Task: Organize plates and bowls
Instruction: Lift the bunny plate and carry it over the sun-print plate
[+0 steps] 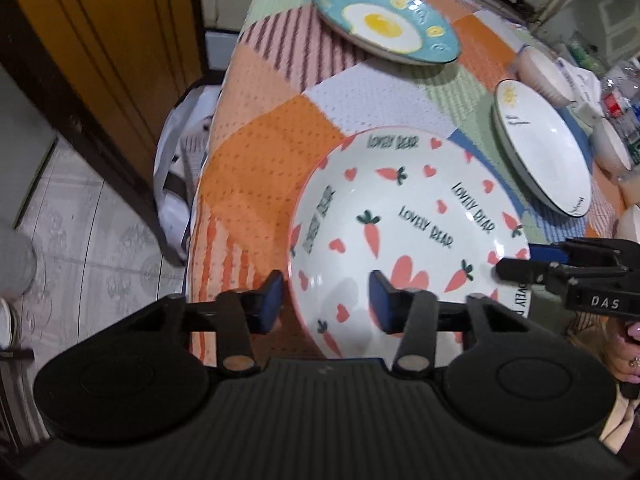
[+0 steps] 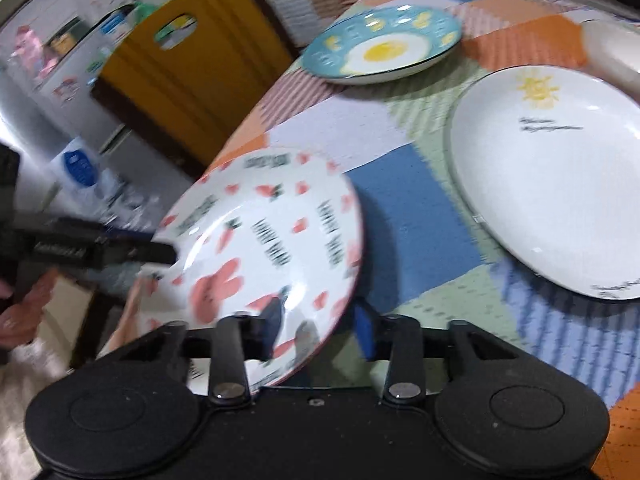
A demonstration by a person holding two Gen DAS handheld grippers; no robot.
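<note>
Plates [image 1: 400,216]: three are seen
Bowls [image 1: 544,76]: at least two are seen
Grippers [image 1: 326,300]: two are seen

The carrot plate [image 2: 260,240] is smeared with motion blur, its lettering unreadable. A pale bowl [image 1: 632,224] is cut off at the edge.

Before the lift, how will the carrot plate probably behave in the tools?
The carrot plate looks like glazed ceramic: probably rigid, rather heavy and breakable. Its glossy rim may slip between the left tool pads. With the right tool at the opposite rim, it should stay fairly level.
</note>
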